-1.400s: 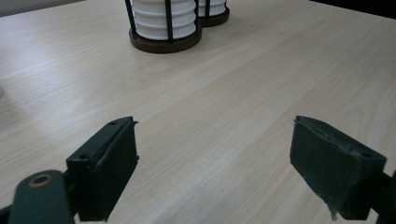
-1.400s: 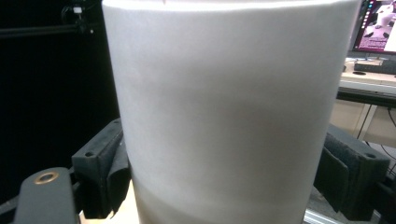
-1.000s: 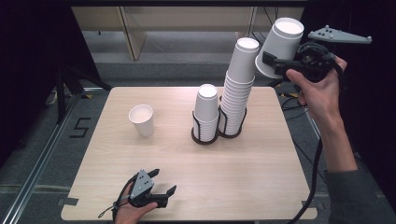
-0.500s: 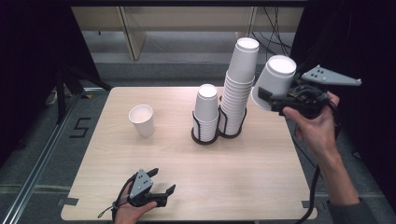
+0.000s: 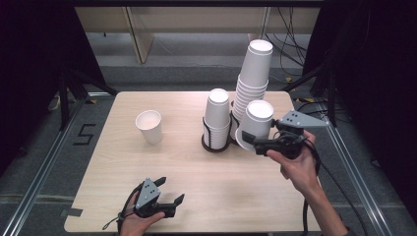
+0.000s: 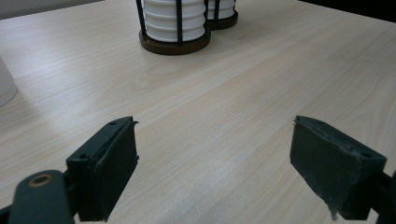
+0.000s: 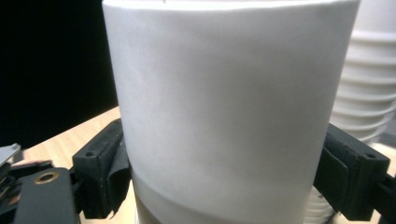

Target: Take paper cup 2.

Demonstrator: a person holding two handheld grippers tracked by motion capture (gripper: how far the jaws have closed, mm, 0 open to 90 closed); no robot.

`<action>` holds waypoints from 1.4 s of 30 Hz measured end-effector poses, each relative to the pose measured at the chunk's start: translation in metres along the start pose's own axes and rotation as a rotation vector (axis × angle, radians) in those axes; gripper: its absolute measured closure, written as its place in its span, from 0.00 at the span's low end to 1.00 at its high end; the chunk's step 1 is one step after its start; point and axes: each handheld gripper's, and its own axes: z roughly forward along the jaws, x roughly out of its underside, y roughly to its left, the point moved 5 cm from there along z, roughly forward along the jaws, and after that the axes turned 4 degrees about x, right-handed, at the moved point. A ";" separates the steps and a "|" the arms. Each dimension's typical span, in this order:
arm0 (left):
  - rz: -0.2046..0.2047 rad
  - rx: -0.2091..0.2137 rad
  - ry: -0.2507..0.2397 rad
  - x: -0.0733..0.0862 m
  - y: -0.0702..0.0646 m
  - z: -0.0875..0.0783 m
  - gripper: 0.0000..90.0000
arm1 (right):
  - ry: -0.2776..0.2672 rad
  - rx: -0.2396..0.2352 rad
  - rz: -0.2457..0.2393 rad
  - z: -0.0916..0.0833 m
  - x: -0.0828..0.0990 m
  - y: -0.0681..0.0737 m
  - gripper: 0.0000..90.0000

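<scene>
- Right gripper (image 5: 252, 142): jaws were clamped on the sides of a white paper cup (image 5: 257, 122), held upside down, base up. In the right gripper view a pad (image 7: 103, 173) pressed each flank of the cup (image 7: 224, 107).
- Change: a second earlier this cup was held high beyond the table's far right corner; it had since come down and inward, and now hung just above the table near its right edge, beside the tall stack.
- Meaning, as a judgement: one cup had been pulled off the stack and was about to be set down, probably after turning it upright.
- Tall cup stack (image 5: 253, 78): stood in its wire holder, far right of the table's middle.
- Short cup stack (image 5: 218, 115): in the adjoining black wire holder (image 5: 216, 142).
- Single upright cup (image 5: 149, 126): left of centre, well apart from the stacks.
- Left gripper (image 5: 169, 192): rested at the near edge, jaws apart and empty.
- Table (image 5: 123, 196): pale wood.
</scene>
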 end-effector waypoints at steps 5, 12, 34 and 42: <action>-0.004 0.000 -0.002 0.000 0.000 0.000 0.16 | 0.010 -0.042 0.015 0.014 0.021 0.012 0.18; -0.006 0.001 -0.010 -0.001 0.001 -0.001 0.16 | 0.002 -0.101 0.039 0.030 0.042 0.024 0.18; -0.011 0.013 -0.024 -0.003 -0.001 -0.002 0.16 | 0.060 -0.167 0.033 0.058 0.070 0.052 0.18; -0.019 0.024 -0.040 -0.004 -0.001 -0.001 0.16 | 0.077 -0.205 0.060 0.069 0.075 0.065 0.18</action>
